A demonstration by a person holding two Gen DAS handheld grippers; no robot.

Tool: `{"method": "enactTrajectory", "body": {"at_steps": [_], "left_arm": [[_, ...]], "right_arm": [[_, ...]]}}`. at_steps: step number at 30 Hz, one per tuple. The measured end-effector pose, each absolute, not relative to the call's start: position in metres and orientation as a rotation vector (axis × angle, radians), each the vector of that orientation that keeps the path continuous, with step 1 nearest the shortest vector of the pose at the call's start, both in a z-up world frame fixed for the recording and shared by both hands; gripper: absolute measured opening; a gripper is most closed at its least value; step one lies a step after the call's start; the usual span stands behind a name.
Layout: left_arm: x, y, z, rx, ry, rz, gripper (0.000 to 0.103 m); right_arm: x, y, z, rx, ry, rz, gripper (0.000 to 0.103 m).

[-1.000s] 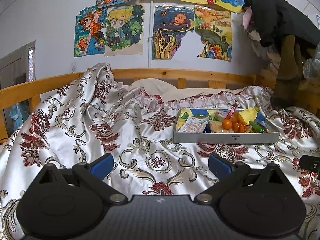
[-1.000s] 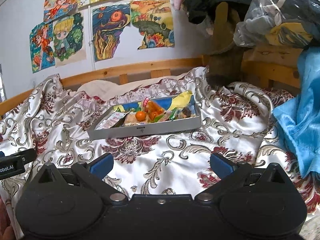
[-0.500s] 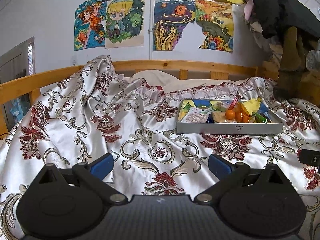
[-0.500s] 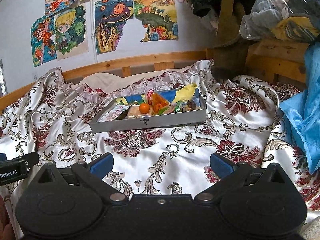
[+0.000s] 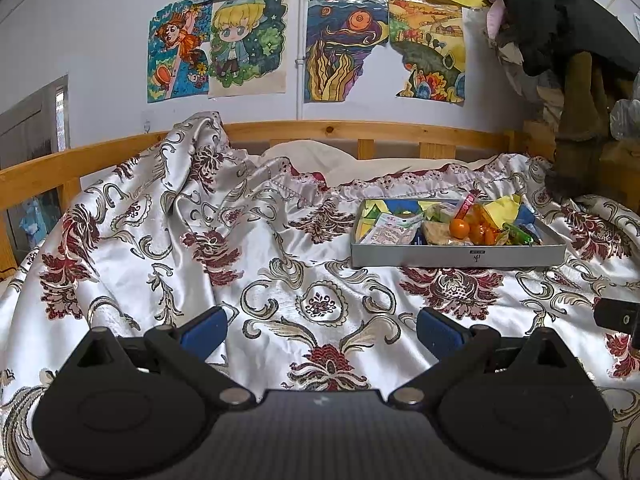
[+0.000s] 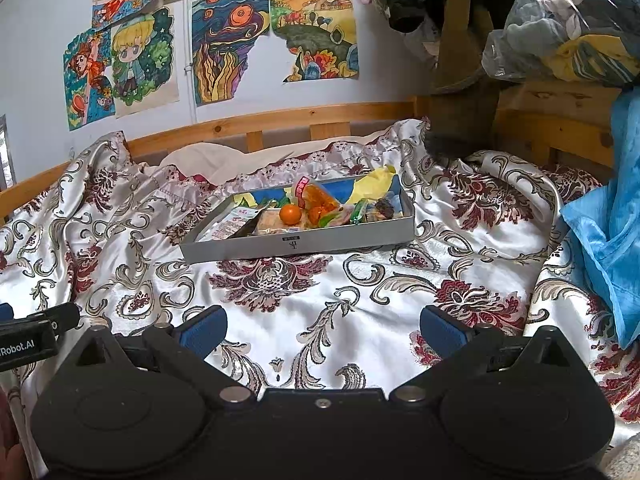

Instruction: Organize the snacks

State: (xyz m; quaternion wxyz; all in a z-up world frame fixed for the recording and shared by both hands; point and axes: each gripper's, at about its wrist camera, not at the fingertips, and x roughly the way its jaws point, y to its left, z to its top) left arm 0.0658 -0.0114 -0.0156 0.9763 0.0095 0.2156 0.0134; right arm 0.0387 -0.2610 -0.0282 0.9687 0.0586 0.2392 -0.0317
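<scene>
Both the left gripper [image 5: 320,326] and the right gripper [image 6: 322,326] are hovering with jaws spread wide, holding nothing. Beyond them, right of frame centre on the quilt [image 5: 168,248], a grey tray [image 5: 456,256] is holding snack packets [image 5: 394,230], a small orange [image 6: 290,214] and wrapped sweets [image 6: 360,211].

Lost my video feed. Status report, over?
Left gripper open, empty. Right gripper open, empty. Snack tray ahead on the bedspread, untouched. Path clear.

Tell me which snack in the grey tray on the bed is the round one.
The small round orange fruit, near the middle of the shallow grey tray. It is a smooth ball, while the snacks around it are flat or crinkled packets, such as the white printed packet to its left.
</scene>
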Motion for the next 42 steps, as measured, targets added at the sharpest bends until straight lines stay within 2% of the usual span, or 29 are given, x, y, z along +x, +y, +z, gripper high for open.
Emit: {"method": "enactTrajectory", "body": {"at_steps": [42], "left_arm": [[0.0652,-0.0104,-0.0197,0.010,0.442,0.030,0.103]], "right_arm": [[0.0390,-0.2588,-0.0320,0.113,0.493,-0.058,0.102]]}}
